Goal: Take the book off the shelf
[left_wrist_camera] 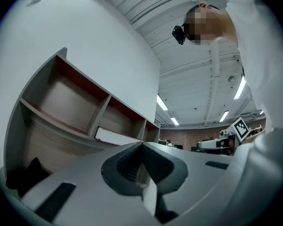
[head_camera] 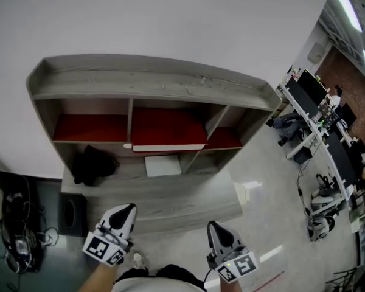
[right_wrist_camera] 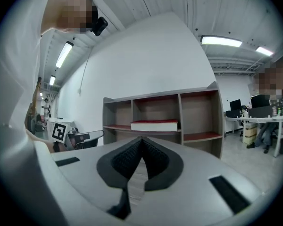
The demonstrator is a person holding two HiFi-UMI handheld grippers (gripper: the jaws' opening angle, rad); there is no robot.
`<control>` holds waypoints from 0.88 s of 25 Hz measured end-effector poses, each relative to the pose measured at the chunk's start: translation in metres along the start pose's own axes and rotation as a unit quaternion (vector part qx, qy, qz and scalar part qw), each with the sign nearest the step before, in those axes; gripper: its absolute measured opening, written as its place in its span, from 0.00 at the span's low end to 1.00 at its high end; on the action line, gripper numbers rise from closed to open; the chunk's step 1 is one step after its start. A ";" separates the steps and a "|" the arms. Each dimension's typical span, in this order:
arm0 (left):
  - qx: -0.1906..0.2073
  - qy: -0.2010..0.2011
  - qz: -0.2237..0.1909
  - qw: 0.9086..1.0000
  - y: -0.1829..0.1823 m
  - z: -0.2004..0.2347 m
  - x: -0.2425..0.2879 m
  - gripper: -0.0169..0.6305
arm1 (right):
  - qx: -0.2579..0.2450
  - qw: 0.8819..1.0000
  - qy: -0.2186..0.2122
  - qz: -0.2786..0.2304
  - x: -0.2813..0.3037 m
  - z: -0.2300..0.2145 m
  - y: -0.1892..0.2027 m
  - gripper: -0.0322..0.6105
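The book (head_camera: 168, 130) lies flat on the middle board of the shelf (head_camera: 152, 78), in the centre compartment. It has a red cover on top, and its white page edge faces out toward the person. Its long axis runs side to side along the shelf front.

Both tools are low and near the person's body, well apart from the shelf, so the book lies ahead of and above them. The left tool (head_camera: 125, 212) has its jaws pressed together with nothing between them. The right tool (head_camera: 214, 229) is closed and empty too.

The book sits about midway between the two tools. The right gripper view faces it nearly square on, so I judge the right the readier one.

No title, brand or label can be read on the book or shelf. The only print is the square markers on the tools' cubes.
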State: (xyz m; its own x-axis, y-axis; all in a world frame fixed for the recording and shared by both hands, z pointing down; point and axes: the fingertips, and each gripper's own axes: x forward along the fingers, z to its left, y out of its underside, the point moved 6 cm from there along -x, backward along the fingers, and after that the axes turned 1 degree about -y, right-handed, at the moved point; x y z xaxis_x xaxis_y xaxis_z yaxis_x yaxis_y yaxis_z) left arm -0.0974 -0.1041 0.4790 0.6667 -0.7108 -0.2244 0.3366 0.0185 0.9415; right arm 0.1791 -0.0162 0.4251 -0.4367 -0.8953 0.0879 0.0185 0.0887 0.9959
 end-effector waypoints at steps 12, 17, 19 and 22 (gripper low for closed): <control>-0.013 -0.002 -0.026 1.000 -0.019 0.010 0.055 0.05 | -0.005 0.998 -0.040 -0.037 0.048 -0.032 -0.016 0.09; -0.025 -0.026 -0.028 0.999 -0.023 0.016 0.067 0.05 | 0.010 0.998 -0.058 -0.039 0.060 -0.049 -0.017 0.09; -0.048 -0.039 -0.024 0.998 -0.018 0.021 0.073 0.05 | 0.010 0.997 -0.066 -0.041 0.064 -0.050 -0.016 0.09; -0.087 -0.057 -0.011 0.995 -0.007 0.029 0.087 0.05 | 0.012 0.996 -0.072 -0.044 0.064 -0.053 -0.015 0.09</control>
State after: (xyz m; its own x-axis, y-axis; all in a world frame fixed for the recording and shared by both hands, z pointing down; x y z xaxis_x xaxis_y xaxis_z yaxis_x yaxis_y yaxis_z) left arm -0.0611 -0.1859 0.4598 0.5823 -0.7868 -0.2047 0.4659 0.1166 0.8771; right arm 0.1983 -0.0981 0.4166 -0.5595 -0.8288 -0.0049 -0.0452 0.0246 0.9987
